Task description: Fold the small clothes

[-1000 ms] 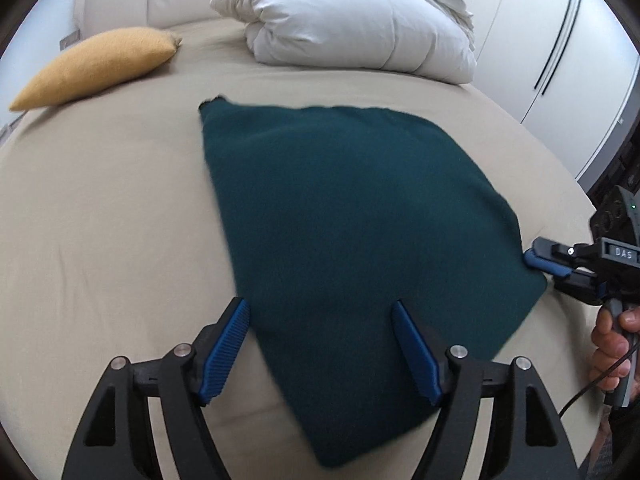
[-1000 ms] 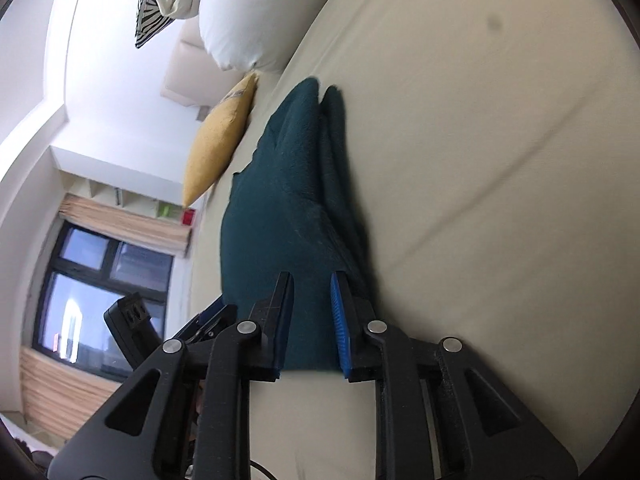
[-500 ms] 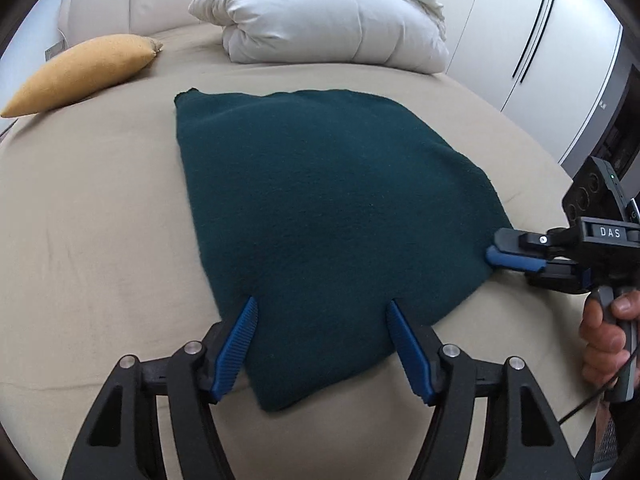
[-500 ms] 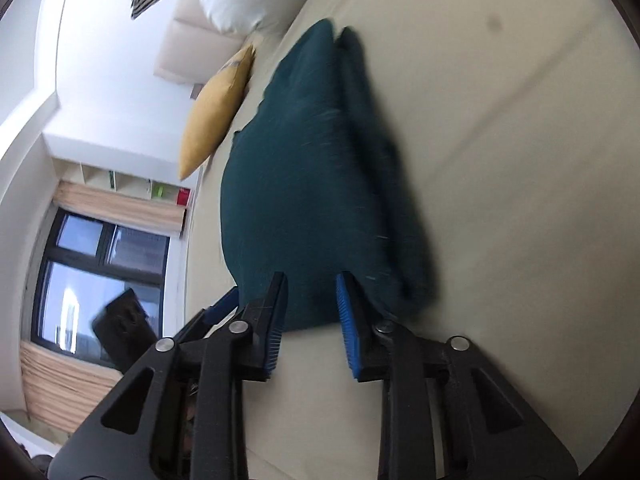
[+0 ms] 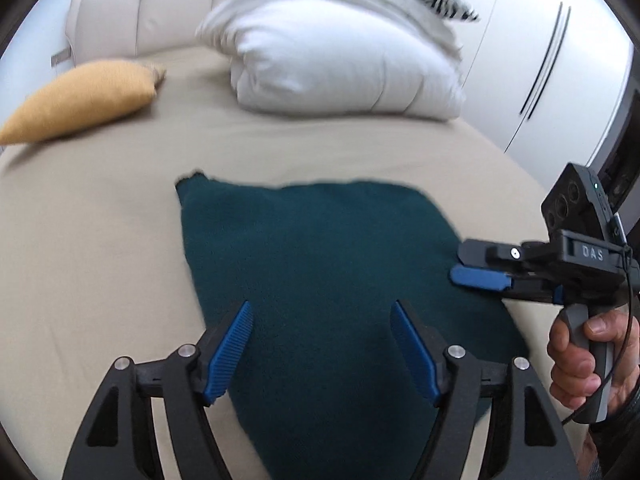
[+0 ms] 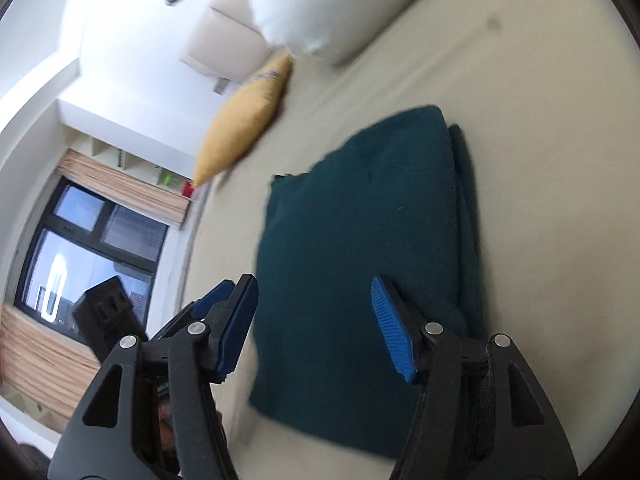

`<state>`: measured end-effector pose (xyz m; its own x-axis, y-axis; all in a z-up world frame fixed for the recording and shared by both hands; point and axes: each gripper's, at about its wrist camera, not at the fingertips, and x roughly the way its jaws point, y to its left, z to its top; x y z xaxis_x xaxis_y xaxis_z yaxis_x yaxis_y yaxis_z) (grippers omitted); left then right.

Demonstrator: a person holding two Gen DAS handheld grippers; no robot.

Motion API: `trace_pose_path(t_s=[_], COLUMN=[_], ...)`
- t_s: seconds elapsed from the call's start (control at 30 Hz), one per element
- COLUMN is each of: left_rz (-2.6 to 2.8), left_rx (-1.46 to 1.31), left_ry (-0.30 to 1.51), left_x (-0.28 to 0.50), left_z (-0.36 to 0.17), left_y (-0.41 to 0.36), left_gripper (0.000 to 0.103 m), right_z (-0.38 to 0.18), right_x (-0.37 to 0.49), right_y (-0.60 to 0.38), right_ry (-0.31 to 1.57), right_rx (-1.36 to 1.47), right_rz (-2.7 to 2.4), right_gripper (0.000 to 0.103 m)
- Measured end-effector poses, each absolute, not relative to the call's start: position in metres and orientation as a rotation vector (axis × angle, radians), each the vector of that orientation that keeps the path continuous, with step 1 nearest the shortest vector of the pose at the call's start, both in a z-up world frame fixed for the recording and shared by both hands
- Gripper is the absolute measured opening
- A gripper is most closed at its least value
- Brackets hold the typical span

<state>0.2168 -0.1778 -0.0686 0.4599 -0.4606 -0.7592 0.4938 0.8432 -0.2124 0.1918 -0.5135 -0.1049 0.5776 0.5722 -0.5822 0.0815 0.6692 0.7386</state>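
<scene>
Folded teal garment (image 5: 320, 264) lies flat on the beige bed (image 5: 100, 240).

Left gripper (image 5: 322, 344) spread, empty; right gripper (image 6: 316, 320) jaws just opened, gripping nothing. Yellow cushion (image 5: 80, 104) and white duvet (image 5: 340, 68) lie beyond, well apart.

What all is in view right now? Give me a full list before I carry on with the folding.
Folded garment: one, dark teal, lying flat on the bed in front of both grippers, touched by neither.
Bed sheet: one, beige, under everything.
Cushion: one, mustard yellow, far left near the headboard.
Duvet: one, white, bundled at the head of the bed, with a striped cloth on top.
Headboard: one, cream, padded.
Wardrobe doors: white, far right.
Window: one, dark frame, with tan blinds.
Left gripper: black with blue pads, open above the garment's near edge.
Right gripper: the same build, jaws just opened, nothing gripped.
Hand: one, on the right gripper's handle.
</scene>
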Motion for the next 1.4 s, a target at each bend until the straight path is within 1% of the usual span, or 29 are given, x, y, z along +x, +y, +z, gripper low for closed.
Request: trace_pose_path(t_s=[0.03,0.07,0.1,0.13,0.2,0.23,0.27,0.33,0.4,0.47,0.5,0.53,0.57,0.63,0.73,0.83,0.9,0.93,0.97,1.03,1.07,1.1,1.17,1.3,1.4], left_rz=[-0.566,-0.562,-0.567,-0.578,-0.599,-0.598,-0.583,-0.518,-0.503,-0.514,-0.537,-0.562,-0.579,-0.601,-0.609,-0.610,-0.610,-0.608,-0.607,-0.601,-0.595,-0.588,-0.565,-0.519,-0.496], left_rx=[0.046,0.045,0.040,0.026,-0.008,-0.043,-0.085,-0.176,-0.221,-0.256,-0.300,-0.353,-0.397,-0.451,-0.448,-0.464,-0.472,-0.473,-0.464,-0.414,-0.387,-0.361,-0.306,-0.207,-0.158], left_ry=[0.953,0.931,0.917,0.913,0.906,0.902,0.893,0.843,0.846,0.895,0.927,0.962,0.995,1.051,1.135,1.150,1.164,1.173,1.178,1.194,1.192,1.193,1.192,1.182,1.167], left_x=[0.224,0.220,0.219,0.219,0.218,0.217,0.216,0.216,0.220,0.226,0.230,0.235,0.238,0.241,0.238,0.239,0.243,0.245,0.246,0.249,0.248,0.247,0.246,0.241,0.235], left_z=[-0.083,-0.085,-0.086,-0.088,-0.087,-0.084,-0.080,-0.069,-0.066,-0.069,-0.073,-0.077,-0.081,-0.090,-0.105,-0.112,-0.113,-0.112,-0.112,-0.112,-0.112,-0.112,-0.109,-0.104,-0.097], left_y=[-0.179,-0.177,-0.175,-0.172,-0.163,-0.153,-0.141,-0.108,-0.094,-0.091,-0.090,-0.090,-0.091,-0.095,-0.108,-0.113,-0.116,-0.118,-0.117,-0.126,-0.129,-0.131,-0.138,-0.148,-0.153], left_gripper=[0.074,0.077,0.078,0.078,0.077,0.074,0.073,0.073,0.076,0.077,0.077,0.079,0.080,0.081,0.082,0.083,0.083,0.082,0.078,0.073,0.069,0.068,0.062,0.057,0.048], right_z=[-0.113,-0.121,-0.129,-0.134,-0.138,-0.136,-0.133,-0.124,-0.116,-0.107,-0.105,-0.104,-0.106,-0.114,-0.127,-0.130,-0.132,-0.134,-0.136,-0.140,-0.139,-0.138,-0.136,-0.123,-0.116], right_x=[0.208,0.213,0.217,0.219,0.213,0.208,0.204,0.187,0.178,0.176,0.172,0.175,0.170,0.174,0.177,0.180,0.184,0.188,0.195,0.202,0.203,0.205,0.207,0.208,0.206], right_y=[-0.515,-0.522,-0.535,-0.545,-0.567,-0.576,-0.583,-0.602,-0.607,-0.598,-0.594,-0.586,-0.582,-0.576,-0.575,-0.575,-0.574,-0.573,-0.569,-0.563,-0.560,-0.556,-0.548,-0.519,-0.501], right_ry=[0.942,0.938,0.926,0.916,0.879,0.868,0.872,0.859,0.843,0.854,0.874,0.907,0.927,0.963,0.996,1.023,1.046,1.066,1.083,1.120,1.126,1.130,1.135,1.143,1.137], right_rx=[0.806,0.826,0.877,0.916,0.958,0.950,0.924,0.901,0.917,0.880,0.867,0.849,0.838,0.835,0.867,0.849,0.854,0.844,0.828,0.783,0.756,0.736,0.679,0.446,0.310], right_rz=[0.298,0.295,0.290,0.276,0.241,0.215,0.155,0.074,0.098,0.143,0.172,0.200,0.212,0.230,0.245,0.241,0.244,0.237,0.227,0.210,0.198,0.187,0.156,0.068,0.014], right_gripper=[0.044,0.028,0.022,0.021,0.021,0.029,0.033,0.034,0.039,0.056,0.058,0.062,0.063,0.063,0.063,0.062,0.058,0.049,0.038,0.033,0.031,0.030,0.028,0.026,0.024])
